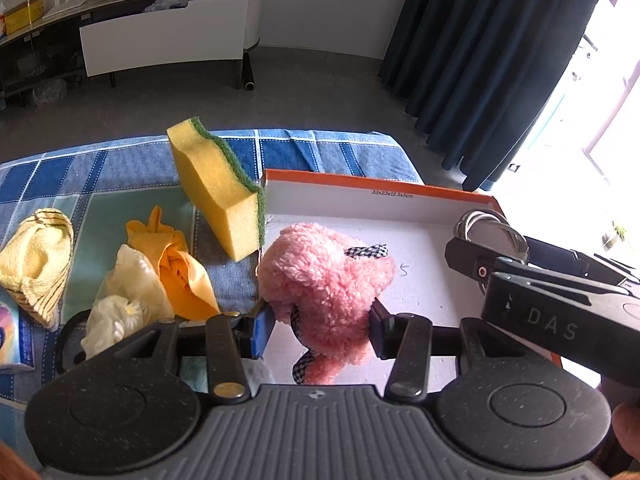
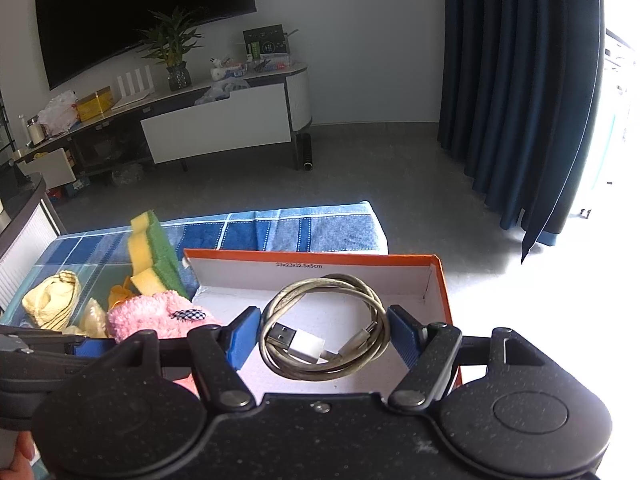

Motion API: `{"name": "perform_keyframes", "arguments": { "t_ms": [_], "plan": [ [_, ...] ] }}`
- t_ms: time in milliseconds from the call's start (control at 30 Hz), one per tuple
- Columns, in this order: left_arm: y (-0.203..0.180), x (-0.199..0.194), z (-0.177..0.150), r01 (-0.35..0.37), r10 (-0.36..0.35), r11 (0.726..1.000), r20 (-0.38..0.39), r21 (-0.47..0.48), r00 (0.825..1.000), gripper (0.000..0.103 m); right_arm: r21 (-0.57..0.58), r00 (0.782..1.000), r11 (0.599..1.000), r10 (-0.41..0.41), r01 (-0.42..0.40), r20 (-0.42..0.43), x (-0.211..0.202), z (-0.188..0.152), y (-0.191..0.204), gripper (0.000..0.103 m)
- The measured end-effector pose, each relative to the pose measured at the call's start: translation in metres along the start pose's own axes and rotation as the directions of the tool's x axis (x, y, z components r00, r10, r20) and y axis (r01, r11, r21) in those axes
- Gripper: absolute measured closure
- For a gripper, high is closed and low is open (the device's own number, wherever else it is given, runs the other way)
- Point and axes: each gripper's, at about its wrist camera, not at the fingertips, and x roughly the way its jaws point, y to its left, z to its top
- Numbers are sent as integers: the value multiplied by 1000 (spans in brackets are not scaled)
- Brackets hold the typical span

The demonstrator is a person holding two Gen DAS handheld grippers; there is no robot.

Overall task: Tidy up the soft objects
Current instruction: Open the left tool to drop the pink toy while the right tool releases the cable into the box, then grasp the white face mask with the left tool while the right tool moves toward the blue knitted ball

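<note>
My left gripper (image 1: pixel 322 330) is shut on a pink fluffy soft item (image 1: pixel 324 280) with a checked ribbon, held over the orange-rimmed white box (image 1: pixel 360 182). My right gripper (image 2: pixel 324 338) holds a coiled USB cable (image 2: pixel 326 326) between its blue pads (image 2: pixel 242 338) above the same box (image 2: pixel 316 255). It also shows at the right in the left wrist view (image 1: pixel 520 268). A yellow-green sponge (image 1: pixel 218 190) leans on the box's left wall. A yellow cloth (image 1: pixel 36 260), an orange cloth (image 1: pixel 176 268) and a pale floral cloth (image 1: pixel 120 300) lie on the blue checked tablecloth (image 1: pixel 100 168).
A colourful packet (image 1: pixel 10 336) lies at the table's left edge. The table's far edge drops to a grey floor. A TV stand (image 2: pixel 216 120) with clutter is across the room, and dark curtains (image 2: pixel 520 100) hang at the right by a bright window.
</note>
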Motion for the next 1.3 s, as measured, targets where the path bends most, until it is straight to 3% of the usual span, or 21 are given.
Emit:
{"name": "perform_keyframes", "arguments": {
  "t_ms": [200, 300, 367, 433, 767, 1300],
  "plan": [
    [-4, 8, 6, 13, -13, 1000, 7, 2, 1000, 53, 12, 1000, 1000, 3, -3, -4, 13, 7, -6, 19],
    [-4, 15, 10, 26, -26, 1000, 4, 3, 1000, 36, 18, 1000, 1000, 3, -3, 2, 19, 11, -9, 14],
    [-2, 14, 10, 41, -41, 999, 8, -9, 999, 17, 25, 1000, 1000, -7, 7, 12, 21, 12, -12, 13],
    [0, 10, 9, 52, -52, 999, 18, -15, 998, 11, 46, 1000, 999, 0, -1, 22, 18, 12, -17, 13],
    [8, -24, 4, 13, -12, 1000, 39, -13, 999, 11, 91, 998, 996, 13, -19, 68, -19, 6, -24, 13],
    [49, -86, -28, -109, 111, 993, 54, -37, 992, 11, 37, 997, 998, 55, -58, 63, -68, -21, 32, 10]
  ]
}}
